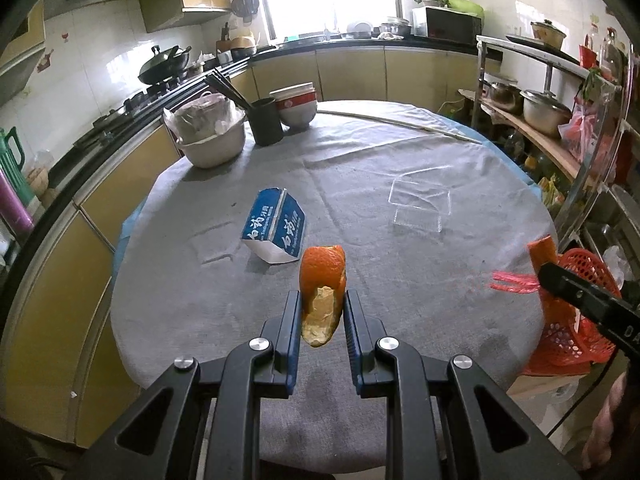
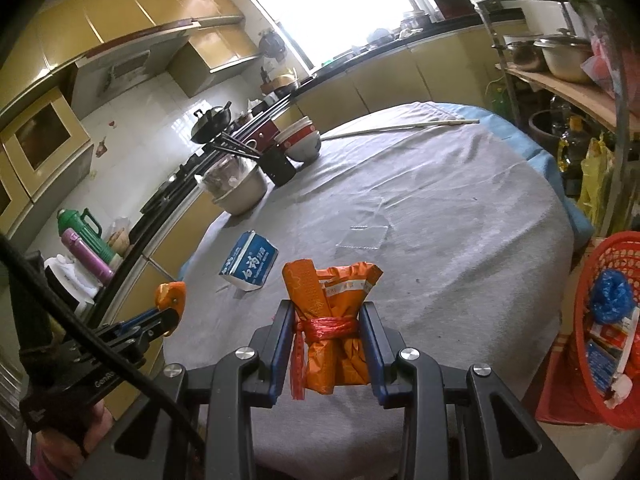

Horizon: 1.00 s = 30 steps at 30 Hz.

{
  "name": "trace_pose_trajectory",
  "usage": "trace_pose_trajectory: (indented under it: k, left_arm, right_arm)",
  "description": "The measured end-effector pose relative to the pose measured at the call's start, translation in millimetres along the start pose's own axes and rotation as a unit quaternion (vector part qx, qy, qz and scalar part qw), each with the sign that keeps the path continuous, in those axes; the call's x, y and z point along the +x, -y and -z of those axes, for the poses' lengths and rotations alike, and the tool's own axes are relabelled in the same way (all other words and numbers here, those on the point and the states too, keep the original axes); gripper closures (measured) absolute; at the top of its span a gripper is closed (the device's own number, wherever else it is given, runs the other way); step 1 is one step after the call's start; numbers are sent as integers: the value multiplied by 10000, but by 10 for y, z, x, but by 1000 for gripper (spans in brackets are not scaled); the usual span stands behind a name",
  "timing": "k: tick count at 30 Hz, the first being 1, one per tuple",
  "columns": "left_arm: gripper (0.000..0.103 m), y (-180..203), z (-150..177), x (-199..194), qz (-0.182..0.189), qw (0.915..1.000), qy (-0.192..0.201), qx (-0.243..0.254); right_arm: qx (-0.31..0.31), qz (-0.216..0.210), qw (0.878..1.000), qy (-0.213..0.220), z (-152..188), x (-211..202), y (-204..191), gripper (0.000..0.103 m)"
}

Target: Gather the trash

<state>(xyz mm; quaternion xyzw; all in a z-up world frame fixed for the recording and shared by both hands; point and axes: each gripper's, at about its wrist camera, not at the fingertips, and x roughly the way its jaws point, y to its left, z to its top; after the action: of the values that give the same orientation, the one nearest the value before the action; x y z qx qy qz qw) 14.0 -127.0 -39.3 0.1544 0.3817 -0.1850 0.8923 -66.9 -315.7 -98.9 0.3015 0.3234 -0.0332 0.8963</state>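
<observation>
**Both grippers loaded, basket next**

Orange peel (image 1: 322, 292) upright, clamped in left gripper (image 1: 322, 312); tied orange packet (image 2: 334, 320) pinched upright in right gripper (image 2: 328, 344). Red basket (image 2: 600, 280) at 3 o'clock off the table (image 2: 460, 220), right hand nearer

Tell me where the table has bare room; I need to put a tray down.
Free: the wide grey cloth right of the blue toothpaste box, short of the clear plastic lid, and the near edge. Crowded: the far left corner, with the steel bowl, black chopstick holder and stacked bowls.
</observation>
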Motion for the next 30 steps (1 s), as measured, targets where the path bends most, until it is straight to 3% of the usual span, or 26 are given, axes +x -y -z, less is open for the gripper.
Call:
trace_pose_trajectory:
  k: [30]
  left_arm:
    - [81, 113, 64, 69, -55, 9998, -147, 81]
  right_arm:
    - [154, -30, 9999, -29, 44, -6, 94, 68]
